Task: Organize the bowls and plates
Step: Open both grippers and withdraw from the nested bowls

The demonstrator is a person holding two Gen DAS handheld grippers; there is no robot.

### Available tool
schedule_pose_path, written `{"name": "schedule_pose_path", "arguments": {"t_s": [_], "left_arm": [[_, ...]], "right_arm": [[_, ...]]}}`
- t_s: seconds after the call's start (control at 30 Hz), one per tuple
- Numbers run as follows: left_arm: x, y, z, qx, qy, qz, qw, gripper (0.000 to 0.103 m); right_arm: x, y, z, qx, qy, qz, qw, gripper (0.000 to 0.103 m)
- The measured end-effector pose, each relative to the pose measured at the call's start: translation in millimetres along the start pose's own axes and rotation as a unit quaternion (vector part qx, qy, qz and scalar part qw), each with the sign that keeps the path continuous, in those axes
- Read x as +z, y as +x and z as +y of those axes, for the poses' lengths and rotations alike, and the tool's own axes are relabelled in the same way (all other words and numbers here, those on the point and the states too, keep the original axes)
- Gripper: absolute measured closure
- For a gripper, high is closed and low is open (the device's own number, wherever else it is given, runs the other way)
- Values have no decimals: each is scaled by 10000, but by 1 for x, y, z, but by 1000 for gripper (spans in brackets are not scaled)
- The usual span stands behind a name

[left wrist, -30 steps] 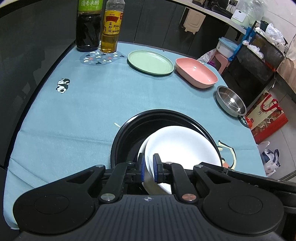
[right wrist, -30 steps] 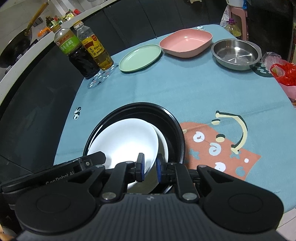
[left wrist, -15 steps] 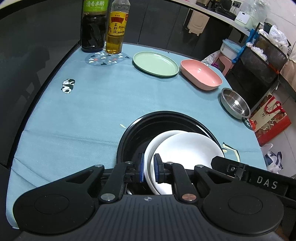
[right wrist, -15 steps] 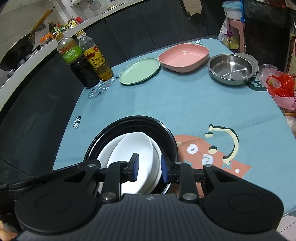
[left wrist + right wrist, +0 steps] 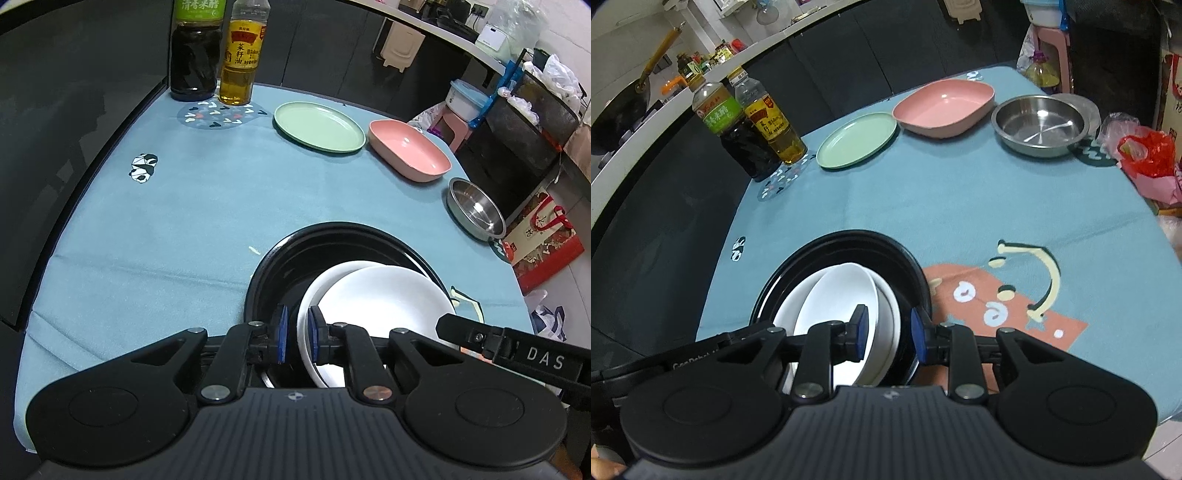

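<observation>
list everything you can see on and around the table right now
white plates: 2, white, stacked off-centre inside the black dish
black dish: 1, black, near table edge
green plate: 1, pale green, far side
pink bowl: 1, pink, right of the green plate
steel bowl: 1, silver, right edge
bottles: 2, dark and amber, far left corner
tablecloth: 1, teal, printed
left gripper: open, astride the white plates' rim
right gripper: open, astride the opposite rim

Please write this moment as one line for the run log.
stage: stacking | white plates in black tray | left gripper: open at plate rim | right gripper: open | green plate, pink bowl, steel bowl: untouched
</observation>
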State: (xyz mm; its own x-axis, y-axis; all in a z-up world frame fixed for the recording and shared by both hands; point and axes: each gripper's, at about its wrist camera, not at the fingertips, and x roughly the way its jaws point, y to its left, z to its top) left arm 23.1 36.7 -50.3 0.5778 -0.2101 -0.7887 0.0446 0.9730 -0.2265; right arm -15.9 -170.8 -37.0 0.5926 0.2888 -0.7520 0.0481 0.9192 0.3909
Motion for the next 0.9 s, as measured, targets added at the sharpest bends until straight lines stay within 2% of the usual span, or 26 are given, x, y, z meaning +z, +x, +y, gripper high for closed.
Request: {"name": "schedule_pose_path", "arguments": {"t_s": [0.3,0.47,0.9], "left_arm": [[2,7,5,26,-81,79,9999,87],[3,5,4,53,-66,43,10000,88],[15,-11,0,-68,37,-284,9996,88]], "right_arm": [[2,0,-8,82,84,-27,9999,79],[5,6,-20,-83,286,44,9995,79],[16,7,-17,-19,206,-32,9998,79]]}}
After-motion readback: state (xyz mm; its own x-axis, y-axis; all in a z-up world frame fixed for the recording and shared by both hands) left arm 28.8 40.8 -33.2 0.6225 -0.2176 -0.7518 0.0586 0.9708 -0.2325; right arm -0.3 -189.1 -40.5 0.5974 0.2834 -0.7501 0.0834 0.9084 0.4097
